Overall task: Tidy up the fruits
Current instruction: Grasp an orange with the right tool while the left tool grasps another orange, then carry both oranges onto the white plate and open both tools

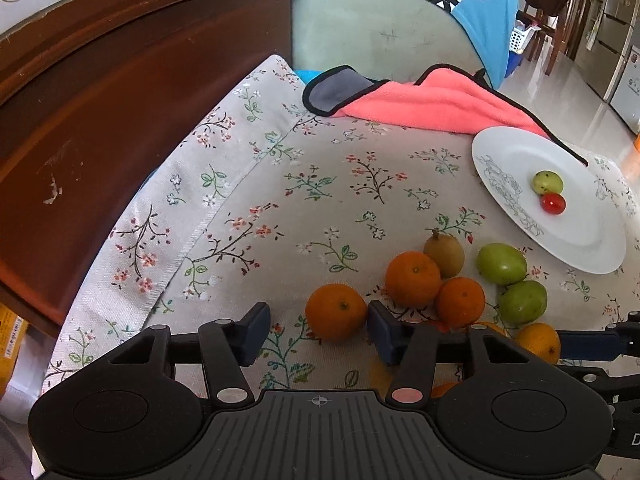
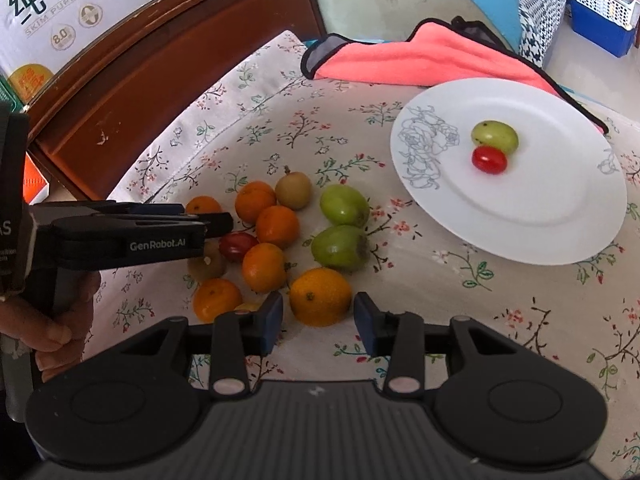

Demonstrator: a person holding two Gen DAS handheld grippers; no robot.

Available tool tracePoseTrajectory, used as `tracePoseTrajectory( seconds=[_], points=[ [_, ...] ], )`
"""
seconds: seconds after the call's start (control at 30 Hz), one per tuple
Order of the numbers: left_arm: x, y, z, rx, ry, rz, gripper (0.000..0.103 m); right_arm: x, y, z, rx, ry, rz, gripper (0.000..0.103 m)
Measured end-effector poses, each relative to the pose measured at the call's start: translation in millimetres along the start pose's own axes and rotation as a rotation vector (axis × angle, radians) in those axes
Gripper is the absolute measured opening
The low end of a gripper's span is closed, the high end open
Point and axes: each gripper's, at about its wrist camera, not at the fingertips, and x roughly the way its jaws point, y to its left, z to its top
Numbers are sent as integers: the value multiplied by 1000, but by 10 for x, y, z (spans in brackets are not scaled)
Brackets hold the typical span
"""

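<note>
At the pile's near edge, each half-open gripper, left gripper [image 1: 319, 332] and right gripper [image 2: 319, 322], brackets an orange [image 1: 336, 312] [image 2: 320, 296]; contact probably isn't made yet, so both should be centred before squeezing.

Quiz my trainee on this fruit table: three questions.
1. How many fruits lie on the plate?
2. True or false: the towel is blue.
3. What sits between the jaws of the right gripper? A tomato; B orange; C green fruit.
Key: 1. two, a green fruit and a tomato; 2. false, it is pink; 3. B.
</note>
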Motion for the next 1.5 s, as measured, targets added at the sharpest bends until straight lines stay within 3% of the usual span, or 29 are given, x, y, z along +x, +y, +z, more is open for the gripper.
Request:
tracePoseTrajectory(
  seconds=[0.2,0.3,0.9,1.5],
  points=[
    [-17,-21,-4,11,-7,8,36,9,18,3,-8,-9,-5,41],
    [-27,-14,-4,7,-9,13,29,15,31,-2,-27,-14,-17,35],
    [-184,71,84,-77,-19,-29,29,-165,-38,134,15,-55,19,34],
    [-483,-377,306,-31,-104,-136,29,-522,-357,380,94,-171,-18,34]
  ],
)
